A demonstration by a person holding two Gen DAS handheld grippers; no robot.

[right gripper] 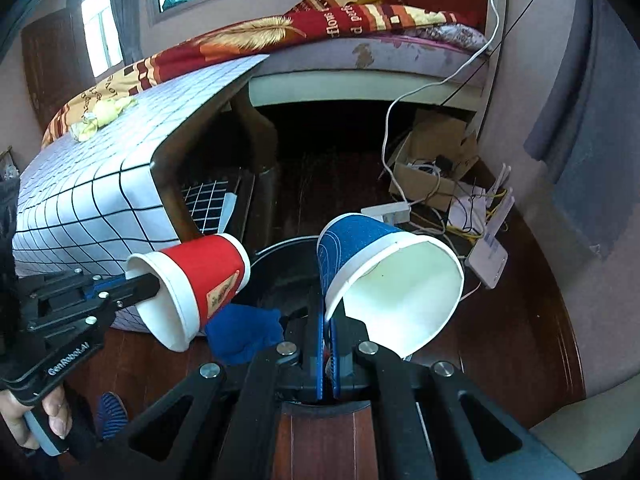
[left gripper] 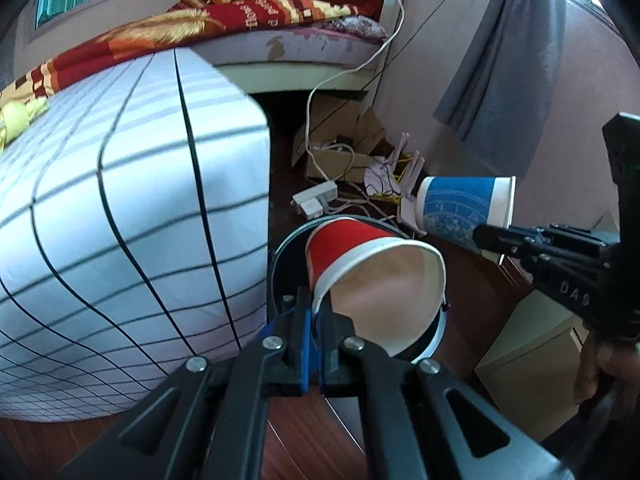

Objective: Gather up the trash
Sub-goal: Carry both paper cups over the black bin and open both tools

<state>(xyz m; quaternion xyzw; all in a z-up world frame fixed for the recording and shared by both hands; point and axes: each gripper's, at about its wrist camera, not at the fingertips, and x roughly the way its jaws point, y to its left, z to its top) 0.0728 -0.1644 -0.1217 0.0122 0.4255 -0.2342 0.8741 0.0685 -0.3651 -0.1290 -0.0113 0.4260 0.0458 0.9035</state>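
Observation:
My left gripper (left gripper: 318,300) is shut on the rim of a red paper cup (left gripper: 352,248), held mouth toward the camera above a round black bin (left gripper: 280,264). The red cup also shows in the right wrist view (right gripper: 200,272), at the left. My right gripper (right gripper: 328,308) is shut on the rim of a blue paper cup (right gripper: 360,244), also over the bin (right gripper: 276,268). The blue cup shows in the left wrist view (left gripper: 460,204), at the right, pinched by the right gripper (left gripper: 486,236). A blue cloth (right gripper: 244,332) lies at the bin's near left.
A table with a white grid cloth (left gripper: 120,200) stands left of the bin. Behind are a bed (right gripper: 360,52), a cardboard box (right gripper: 432,168) with cables, a white power strip (left gripper: 316,198) and a white router (right gripper: 488,256) on the dark wood floor.

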